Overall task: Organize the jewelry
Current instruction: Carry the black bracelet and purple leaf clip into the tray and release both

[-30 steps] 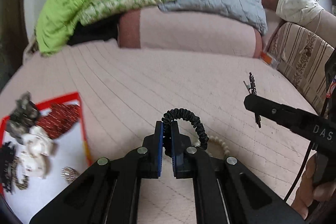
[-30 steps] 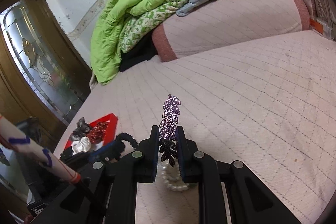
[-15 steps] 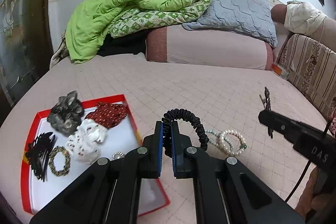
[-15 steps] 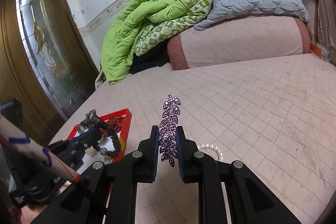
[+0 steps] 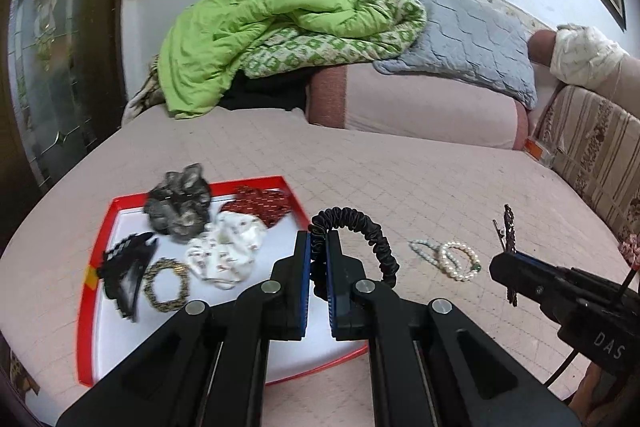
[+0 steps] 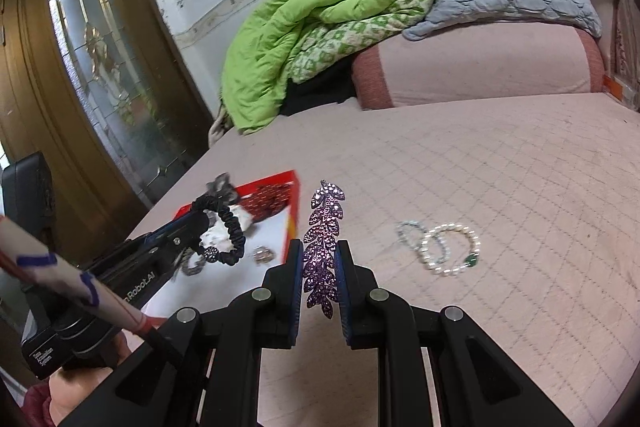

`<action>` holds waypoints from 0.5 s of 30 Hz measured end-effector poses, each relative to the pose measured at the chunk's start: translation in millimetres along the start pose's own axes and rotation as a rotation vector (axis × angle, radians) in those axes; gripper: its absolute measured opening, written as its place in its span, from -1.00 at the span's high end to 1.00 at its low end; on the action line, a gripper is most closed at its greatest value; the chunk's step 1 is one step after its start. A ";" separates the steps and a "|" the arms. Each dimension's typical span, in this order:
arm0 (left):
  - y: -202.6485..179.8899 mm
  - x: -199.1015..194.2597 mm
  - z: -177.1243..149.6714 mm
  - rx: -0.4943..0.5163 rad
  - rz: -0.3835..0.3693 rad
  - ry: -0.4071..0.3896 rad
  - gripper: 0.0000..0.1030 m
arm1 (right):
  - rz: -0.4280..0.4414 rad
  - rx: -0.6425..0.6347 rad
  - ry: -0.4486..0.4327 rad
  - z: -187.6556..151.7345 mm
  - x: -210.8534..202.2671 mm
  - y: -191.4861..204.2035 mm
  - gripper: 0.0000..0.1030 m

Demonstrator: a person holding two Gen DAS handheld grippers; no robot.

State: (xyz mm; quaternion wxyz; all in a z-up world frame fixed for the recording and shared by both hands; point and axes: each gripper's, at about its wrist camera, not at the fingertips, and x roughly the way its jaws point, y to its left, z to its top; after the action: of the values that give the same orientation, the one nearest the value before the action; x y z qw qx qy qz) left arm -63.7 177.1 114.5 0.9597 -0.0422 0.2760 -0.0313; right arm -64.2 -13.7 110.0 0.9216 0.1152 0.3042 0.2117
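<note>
Your left gripper (image 5: 318,259) is clamped on the black scrunchie (image 5: 360,239), held above the red tray's (image 5: 86,307) right edge. Your right gripper (image 6: 320,267) pinches the purple leaf hair clip (image 6: 322,247) upright, right of the tray. 2 pearl bracelets (image 6: 444,247) lie on the bed (image 6: 500,167), further right of the tray.

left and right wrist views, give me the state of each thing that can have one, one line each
left hand-held gripper: shut on the black scrunchie
black scrunchie: held above the red tray's edge
right hand-held gripper: shut on the purple leaf hair clip
purple leaf hair clip: held upright, off the bed
pearl bracelets: lying loose on the bed, outside the tray
red tray: open, partly filled with hair accessories
</note>
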 end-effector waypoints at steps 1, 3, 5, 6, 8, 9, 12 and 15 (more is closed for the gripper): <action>5.2 -1.2 0.1 -0.008 0.004 0.001 0.87 | 0.006 -0.007 0.003 -0.2 1.5 5.9 0.67; 16.4 -3.5 0.1 -0.024 0.018 0.002 0.87 | 0.019 -0.017 0.011 -0.5 5.7 15.6 0.67; 27.8 -5.4 -0.2 -0.039 0.031 0.003 0.87 | 0.035 -0.028 0.019 -1.4 11.2 27.0 0.67; 33.0 -6.3 0.0 -0.046 0.038 0.003 0.87 | 0.043 -0.033 0.023 -2.2 13.8 31.6 0.67; 41.8 -9.2 -0.6 -0.055 0.048 0.000 0.87 | 0.059 -0.045 0.033 -5.0 18.2 40.9 0.67; 46.6 -10.5 -1.0 -0.057 0.055 -0.001 0.87 | 0.065 -0.049 0.036 -5.6 20.2 44.5 0.67; 61.4 -15.5 -4.1 -0.065 0.069 0.000 0.87 | 0.089 -0.058 0.051 -7.4 27.7 54.7 0.67; 80.3 -21.9 -9.3 -0.084 0.091 0.002 0.86 | 0.105 -0.062 0.065 -9.7 33.0 61.4 0.67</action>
State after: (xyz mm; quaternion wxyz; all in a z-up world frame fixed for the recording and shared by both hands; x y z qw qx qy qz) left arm -84.2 258.2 110.3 0.9572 -0.0696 0.2798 0.0241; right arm -65.8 56.7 106.4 0.9020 0.0952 0.3210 0.2725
